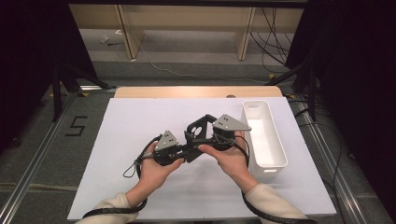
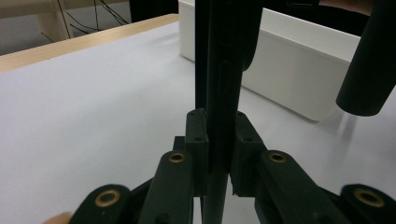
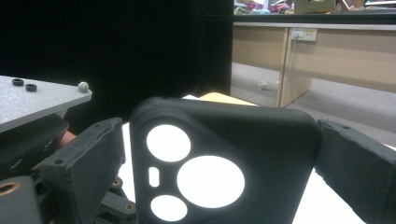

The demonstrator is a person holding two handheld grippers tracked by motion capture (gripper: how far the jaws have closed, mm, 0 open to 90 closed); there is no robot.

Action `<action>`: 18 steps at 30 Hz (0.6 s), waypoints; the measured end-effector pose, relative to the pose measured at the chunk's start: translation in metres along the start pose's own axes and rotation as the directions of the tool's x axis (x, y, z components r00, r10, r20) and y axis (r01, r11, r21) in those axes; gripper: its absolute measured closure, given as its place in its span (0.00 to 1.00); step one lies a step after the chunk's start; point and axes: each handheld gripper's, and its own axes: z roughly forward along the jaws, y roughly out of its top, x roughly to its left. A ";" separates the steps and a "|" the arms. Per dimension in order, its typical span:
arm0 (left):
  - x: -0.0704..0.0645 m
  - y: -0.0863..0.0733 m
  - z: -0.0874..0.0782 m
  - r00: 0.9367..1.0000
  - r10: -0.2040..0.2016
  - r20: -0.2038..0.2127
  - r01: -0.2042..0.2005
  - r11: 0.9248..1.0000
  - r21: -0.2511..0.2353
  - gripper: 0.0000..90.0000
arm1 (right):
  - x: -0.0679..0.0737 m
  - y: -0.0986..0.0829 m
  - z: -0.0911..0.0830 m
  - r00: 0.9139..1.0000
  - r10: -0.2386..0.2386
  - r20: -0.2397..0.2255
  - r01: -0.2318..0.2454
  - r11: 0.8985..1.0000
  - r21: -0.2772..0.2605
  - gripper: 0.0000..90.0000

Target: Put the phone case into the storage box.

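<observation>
Above the middle of the white table (image 1: 140, 121), the left gripper (image 1: 186, 151) has its jaws clenched on the thin edge of a black phone case (image 1: 198, 128), the pads (image 2: 198, 140) pressing on both sides. The case stands between the two hands, lifted off the surface. The right gripper (image 1: 210, 133) grasps it across the camera-cutout end, jaws against either side. A white rectangular bin (image 1: 271, 154) lies just right of the right hand (image 1: 231, 156).
</observation>
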 end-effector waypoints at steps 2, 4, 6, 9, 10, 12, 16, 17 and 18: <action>0.000 0.000 0.000 1.000 0.000 0.000 0.000 1.000 0.001 0.89 | 0.000 0.000 0.000 1.000 0.005 0.004 -0.005 1.000 -0.003 0.07; 0.000 0.000 0.000 1.000 -0.001 0.002 0.001 1.000 0.003 0.89 | 0.000 0.000 0.000 1.000 0.005 0.008 -0.005 1.000 -0.004 0.08; 0.000 -0.001 0.001 1.000 -0.001 0.002 0.001 1.000 0.003 0.89 | 0.000 0.000 0.000 1.000 0.006 0.013 -0.006 1.000 -0.008 0.09; 0.000 -0.001 0.001 1.000 0.000 0.002 0.000 1.000 0.003 0.89 | 0.000 -0.001 0.000 1.000 0.006 0.016 -0.006 1.000 -0.008 0.11; 0.000 -0.001 0.001 1.000 0.001 0.002 -0.001 1.000 0.003 0.89 | 0.000 -0.001 0.000 1.000 0.006 0.018 -0.006 1.000 -0.009 0.11; 0.000 -0.001 0.001 1.000 0.001 0.001 -0.001 1.000 0.002 0.89 | 0.000 -0.001 0.000 1.000 0.010 0.018 -0.010 1.000 -0.012 0.12; 0.000 -0.001 0.001 1.000 -0.001 0.000 0.001 1.000 0.001 0.89 | 0.001 -0.002 0.000 1.000 0.019 0.019 -0.019 1.000 -0.012 0.14; 0.000 -0.001 0.001 1.000 -0.001 0.000 0.001 1.000 0.001 0.89 | 0.001 -0.002 0.000 1.000 0.021 0.020 -0.021 1.000 -0.011 0.14; 0.000 -0.001 0.001 1.000 -0.001 0.000 0.001 1.000 0.000 0.89 | 0.001 -0.002 0.000 1.000 0.022 0.021 -0.022 1.000 -0.010 0.14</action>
